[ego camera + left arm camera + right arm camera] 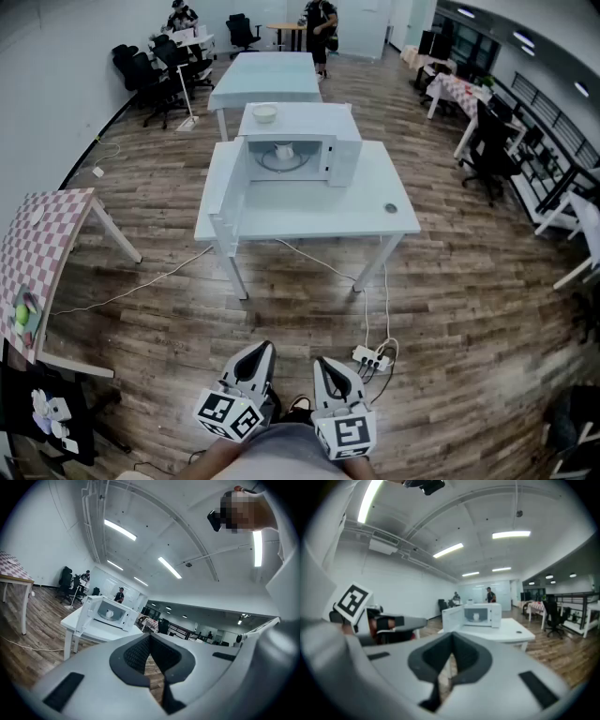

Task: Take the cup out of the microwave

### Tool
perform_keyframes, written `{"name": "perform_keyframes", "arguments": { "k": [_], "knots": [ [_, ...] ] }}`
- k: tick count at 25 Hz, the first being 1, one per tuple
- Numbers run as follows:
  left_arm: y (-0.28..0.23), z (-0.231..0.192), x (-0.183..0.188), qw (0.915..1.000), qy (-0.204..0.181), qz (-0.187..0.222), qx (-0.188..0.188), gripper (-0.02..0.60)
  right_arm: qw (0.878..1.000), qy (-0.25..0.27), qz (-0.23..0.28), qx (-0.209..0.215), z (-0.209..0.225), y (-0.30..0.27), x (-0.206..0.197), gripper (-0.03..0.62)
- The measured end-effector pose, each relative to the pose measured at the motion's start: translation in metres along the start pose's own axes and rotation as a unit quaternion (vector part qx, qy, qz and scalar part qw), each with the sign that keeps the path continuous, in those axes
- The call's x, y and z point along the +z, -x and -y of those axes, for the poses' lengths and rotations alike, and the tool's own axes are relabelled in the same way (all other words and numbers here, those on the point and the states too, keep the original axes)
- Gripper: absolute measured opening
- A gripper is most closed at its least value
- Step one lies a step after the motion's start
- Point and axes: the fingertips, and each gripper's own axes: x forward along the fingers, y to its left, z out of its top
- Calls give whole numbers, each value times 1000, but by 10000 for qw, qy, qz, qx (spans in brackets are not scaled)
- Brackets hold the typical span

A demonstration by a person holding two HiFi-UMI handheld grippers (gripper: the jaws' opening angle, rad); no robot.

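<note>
The white microwave (309, 150) stands on a white table (309, 211) some way ahead, its door (236, 178) swung open to the left. A pale cup (284, 152) sits inside on the turntable. It also shows as a small cup (109, 614) in the left gripper view and as the cup (476, 617) in the right gripper view. Both grippers hang low in front of me, far from the table. The left gripper (262, 349) is shut and empty, and so is the right gripper (322, 362).
A white bowl (264, 113) rests on top of the microwave. A small dark disc (390, 208) lies on the table's right side. A power strip (372, 357) and cables lie on the wood floor. A checkered table (42, 248) stands left, office chairs (150, 75) behind.
</note>
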Motion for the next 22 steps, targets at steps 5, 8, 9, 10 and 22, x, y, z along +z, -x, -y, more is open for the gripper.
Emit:
{"name": "perform_keyframes", "arguments": {
  "k": [5,8,9,10,22],
  "knots": [
    [-2,0,8,9997,-207,-8,-96,14,9996,-127,242,8,-4,-7,9,20],
    [-3,1,11,9996,-236,-50,-112,14,9993,-253,260,35,-7,-12,13,21],
    [-3,1,11,9996,-235,-78,-104,14,9992,-286,253,64,-8,-14,13,20],
    [-3,1,10,9996,-234,-101,-93,14,9992,-287,249,106,-9,-15,12,21],
    [0,7,14,9997,-216,-36,66,14,9970,-627,258,381,-11,-13,13,21]
  ]
}}
